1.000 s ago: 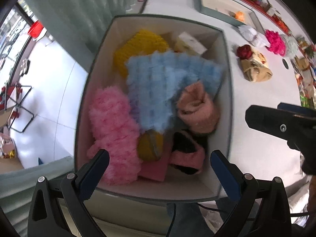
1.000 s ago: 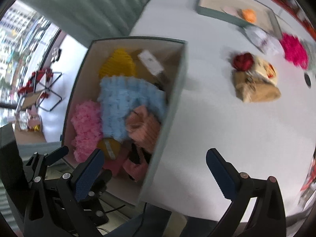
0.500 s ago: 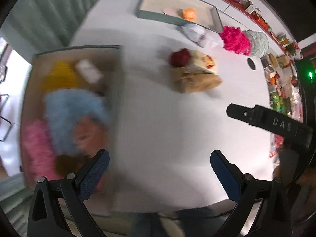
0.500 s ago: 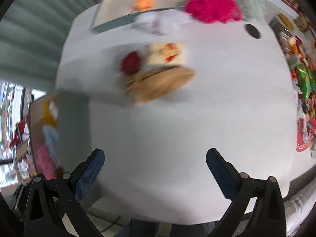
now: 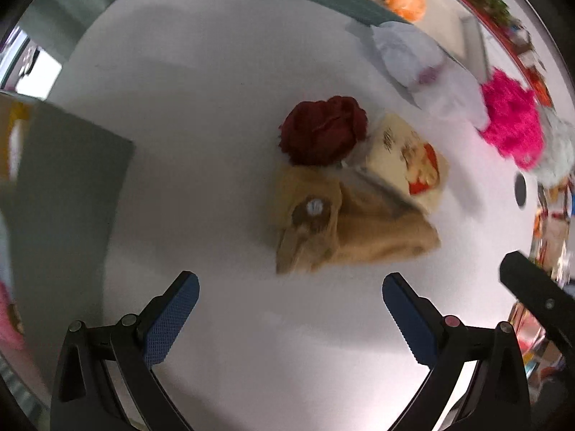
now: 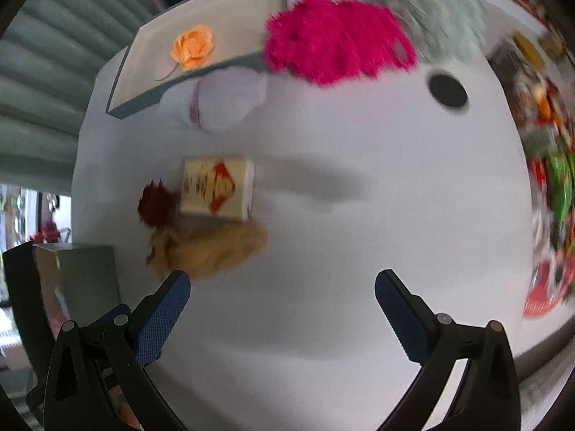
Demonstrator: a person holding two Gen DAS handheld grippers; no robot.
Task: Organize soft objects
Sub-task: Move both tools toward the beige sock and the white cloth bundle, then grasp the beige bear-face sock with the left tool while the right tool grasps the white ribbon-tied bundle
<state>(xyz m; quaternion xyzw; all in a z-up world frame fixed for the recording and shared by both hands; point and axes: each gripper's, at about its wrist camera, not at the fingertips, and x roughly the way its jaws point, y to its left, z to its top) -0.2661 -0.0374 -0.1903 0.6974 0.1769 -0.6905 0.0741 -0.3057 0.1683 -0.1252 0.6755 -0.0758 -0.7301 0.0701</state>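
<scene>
A tan knitted piece (image 5: 345, 226) lies on the white table (image 5: 215, 143) with a dark red fluffy ball (image 5: 323, 129) and a cream printed packet (image 5: 406, 161) touching it. They also show in the right wrist view: tan piece (image 6: 212, 248), red ball (image 6: 158, 204), packet (image 6: 215, 186). My left gripper (image 5: 289, 309) is open and empty just short of the tan piece. My right gripper (image 6: 282, 305) is open and empty over bare table. A magenta fluffy item (image 6: 334, 39) and a white bundle (image 6: 222, 100) lie farther back.
The grey storage box (image 5: 61, 194) stands at the left, its contents mostly out of frame. A shallow tray (image 6: 215, 50) holding an orange flower (image 6: 192, 46) sits at the back. A pale green fluffy item (image 6: 431, 7), a black round hole (image 6: 447, 91) and colourful clutter lie right.
Both grippers have swung right from above the filled box to the table. The tan piece, red ball and packet are now close in front of the left gripper. Both stayed open.
</scene>
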